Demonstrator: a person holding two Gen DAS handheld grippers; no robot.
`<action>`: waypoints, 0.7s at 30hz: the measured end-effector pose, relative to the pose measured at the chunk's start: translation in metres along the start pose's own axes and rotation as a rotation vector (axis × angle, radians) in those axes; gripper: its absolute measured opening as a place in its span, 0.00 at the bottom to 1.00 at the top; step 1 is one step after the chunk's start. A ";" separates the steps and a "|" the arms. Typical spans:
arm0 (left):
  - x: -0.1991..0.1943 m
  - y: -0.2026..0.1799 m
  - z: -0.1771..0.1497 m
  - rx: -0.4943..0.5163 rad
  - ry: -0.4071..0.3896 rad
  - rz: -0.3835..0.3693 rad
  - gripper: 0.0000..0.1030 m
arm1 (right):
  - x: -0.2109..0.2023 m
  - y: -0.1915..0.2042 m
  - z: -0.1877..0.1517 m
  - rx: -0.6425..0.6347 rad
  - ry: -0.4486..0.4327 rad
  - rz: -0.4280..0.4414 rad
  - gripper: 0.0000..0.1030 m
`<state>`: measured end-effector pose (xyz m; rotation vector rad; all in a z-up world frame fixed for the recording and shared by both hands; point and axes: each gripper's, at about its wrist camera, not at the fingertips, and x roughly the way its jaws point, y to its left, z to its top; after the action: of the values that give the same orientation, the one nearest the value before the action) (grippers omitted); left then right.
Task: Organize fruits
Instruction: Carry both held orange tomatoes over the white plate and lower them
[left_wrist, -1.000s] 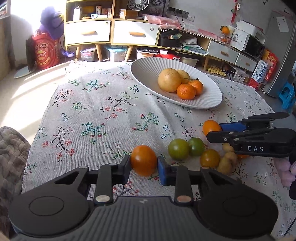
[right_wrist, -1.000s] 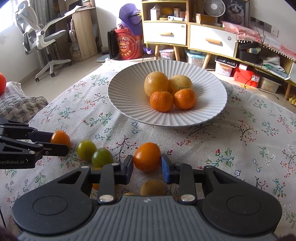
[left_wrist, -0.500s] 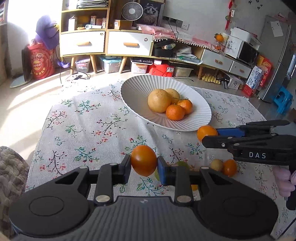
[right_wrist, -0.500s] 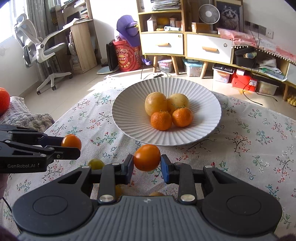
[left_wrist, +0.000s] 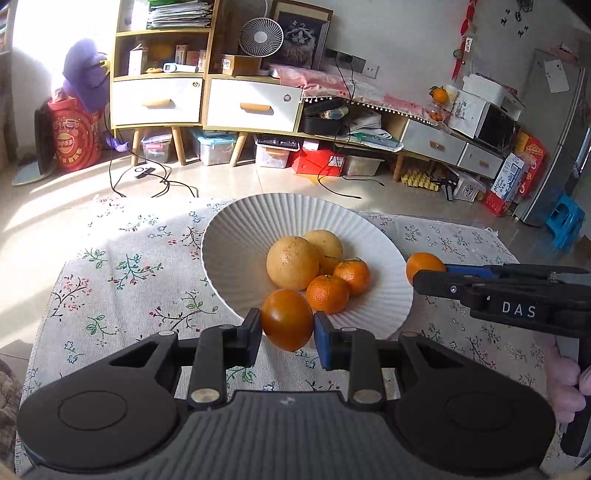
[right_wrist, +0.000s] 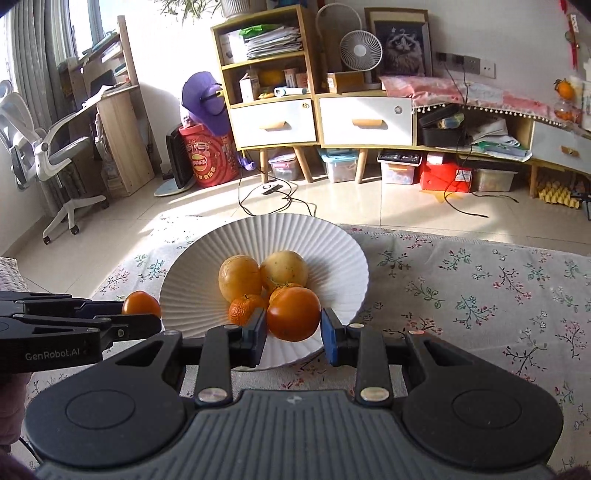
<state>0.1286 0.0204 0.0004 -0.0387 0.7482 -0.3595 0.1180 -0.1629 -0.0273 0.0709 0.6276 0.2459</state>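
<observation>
From the left wrist camera, the left gripper (left_wrist: 287, 329) is clenched on an orange tomato (left_wrist: 287, 319), pads pressing its two sides so it rides clear of the floral tablecloth (left_wrist: 122, 280), just short of the near rim of the white ribbed bowl (left_wrist: 236, 258); the hold looks meant to carry the fruit over that rim to join the two large yellow fruits and two mandarins (left_wrist: 328, 293) already inside. The tool tilts downward toward the bowl. At the right edge of this view the right gripper (left_wrist: 417, 273) reaches in sideways with a second orange fruit (left_wrist: 423, 266) at its tip, beside the bowl's right rim. From the right wrist camera, that gripper (right_wrist: 293, 328) is likewise clamped on its fruit (right_wrist: 293, 313), held above the bowl's near rim (right_wrist: 295, 350) and angled down. The left gripper (right_wrist: 147, 317) enters at the left edge, its tomato (right_wrist: 140, 302) beside the bowl's left rim.
</observation>
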 end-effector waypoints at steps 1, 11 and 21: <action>0.003 -0.001 0.001 0.009 0.002 0.003 0.15 | 0.003 -0.003 0.001 0.010 0.001 -0.001 0.27; 0.035 0.000 0.015 0.109 0.081 -0.035 0.15 | 0.029 -0.021 0.012 0.037 0.031 0.013 0.27; 0.046 -0.001 0.014 0.191 0.104 -0.059 0.16 | 0.044 -0.026 0.014 0.010 0.042 0.056 0.27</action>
<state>0.1686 0.0026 -0.0195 0.1391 0.8140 -0.4903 0.1659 -0.1767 -0.0445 0.0933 0.6697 0.2988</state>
